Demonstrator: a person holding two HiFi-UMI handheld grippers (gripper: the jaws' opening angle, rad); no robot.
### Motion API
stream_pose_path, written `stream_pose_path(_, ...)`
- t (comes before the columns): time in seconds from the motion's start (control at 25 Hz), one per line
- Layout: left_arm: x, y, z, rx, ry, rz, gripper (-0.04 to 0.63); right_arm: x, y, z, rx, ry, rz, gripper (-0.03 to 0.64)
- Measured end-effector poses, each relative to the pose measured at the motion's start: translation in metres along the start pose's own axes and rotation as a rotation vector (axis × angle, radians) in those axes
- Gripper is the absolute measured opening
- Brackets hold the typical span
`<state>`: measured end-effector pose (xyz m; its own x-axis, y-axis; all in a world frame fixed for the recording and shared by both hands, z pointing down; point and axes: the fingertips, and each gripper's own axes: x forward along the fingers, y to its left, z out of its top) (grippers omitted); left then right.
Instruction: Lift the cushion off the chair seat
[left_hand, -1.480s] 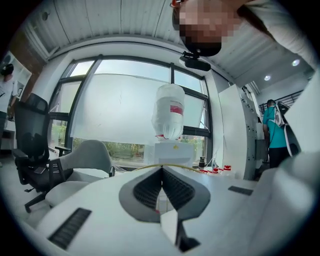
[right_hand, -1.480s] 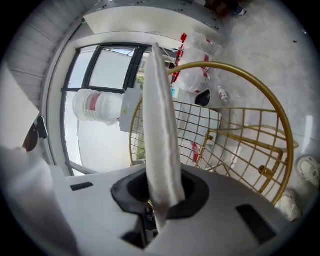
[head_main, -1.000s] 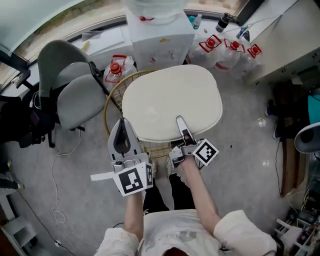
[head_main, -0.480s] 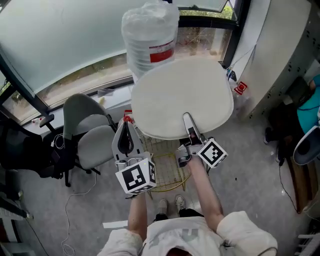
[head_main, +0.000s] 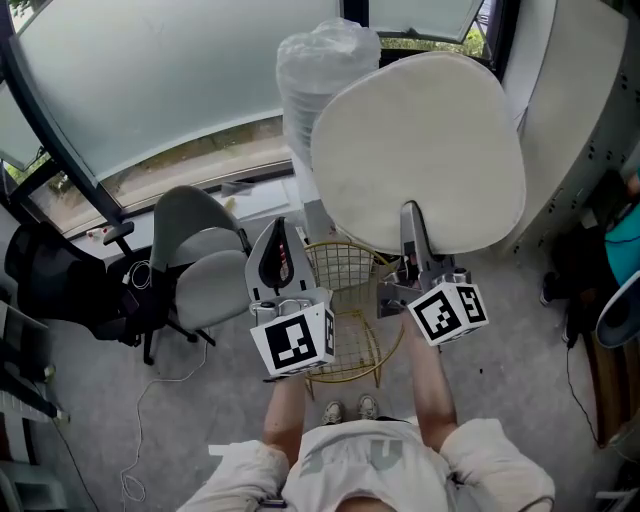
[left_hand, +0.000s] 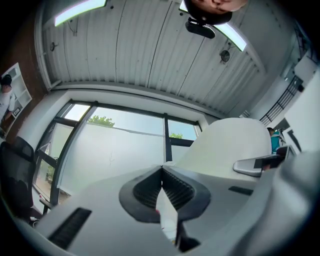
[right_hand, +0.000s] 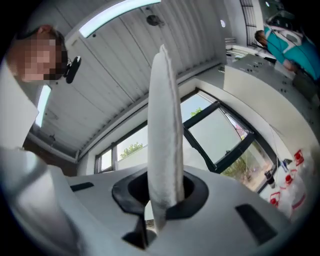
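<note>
The cream seat cushion (head_main: 420, 150) hangs in the air, tilted up, well above the gold wire chair seat (head_main: 350, 300). My right gripper (head_main: 410, 218) is shut on the cushion's near edge. In the right gripper view the cushion (right_hand: 162, 125) stands edge-on between the pads, at the right gripper (right_hand: 162, 192). My left gripper (head_main: 280, 238) is raised to the left of the cushion, apart from it, with its jaws shut and nothing between them. In the left gripper view the left gripper (left_hand: 162, 167) points at the window, with the cushion (left_hand: 230, 145) at its right.
A grey office chair (head_main: 200, 260) stands left of the wire chair. A plastic-wrapped water bottle (head_main: 320, 70) stands behind it by the large window (head_main: 150, 90). A black bag (head_main: 60, 280) lies at far left. A white cabinet wall (head_main: 580, 130) runs along the right.
Both grippers have risen. The cushion has come up off the wire chair seat with the right gripper and tilted from flat toward upright.
</note>
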<state>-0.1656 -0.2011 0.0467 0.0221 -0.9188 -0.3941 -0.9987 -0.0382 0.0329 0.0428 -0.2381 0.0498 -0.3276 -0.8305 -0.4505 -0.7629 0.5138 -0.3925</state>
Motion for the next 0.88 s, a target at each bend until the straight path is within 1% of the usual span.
stream_pose_path(0.28,-0.011,0.000,0.029,0.012,-0.041,0.001,0.013,-0.015,0.049,0.023,-0.430,-0.051,0.009,0.046)
stream_pose_path(0.36,-0.017,0.000,0.032,0.008,-0.049,0.006,0.012,-0.019,0.060,0.022,-0.517,-0.050,0.013,0.046)
stream_pose_path(0.48,-0.029,0.004,0.031,0.002,-0.048,0.018,0.012,-0.026,0.074,0.015,-0.613,-0.044,0.023,0.046)
stream_pose_path(0.56,-0.037,0.008,0.027,-0.003,-0.038,0.029,0.012,-0.030,0.081,0.007,-0.663,-0.030,0.033,0.046)
stream_pose_path(0.64,-0.042,0.013,0.023,-0.009,-0.024,0.041,0.012,-0.032,0.087,-0.001,-0.685,-0.008,0.042,0.046)
stream_pose_path(0.76,-0.044,0.021,0.019,-0.019,-0.009,0.056,0.013,-0.031,0.092,-0.017,-0.631,0.047,0.042,0.046)
stream_pose_path(0.88,-0.045,0.025,0.018,-0.027,-0.002,0.067,0.012,-0.029,0.093,-0.030,-0.608,0.091,0.039,0.046)
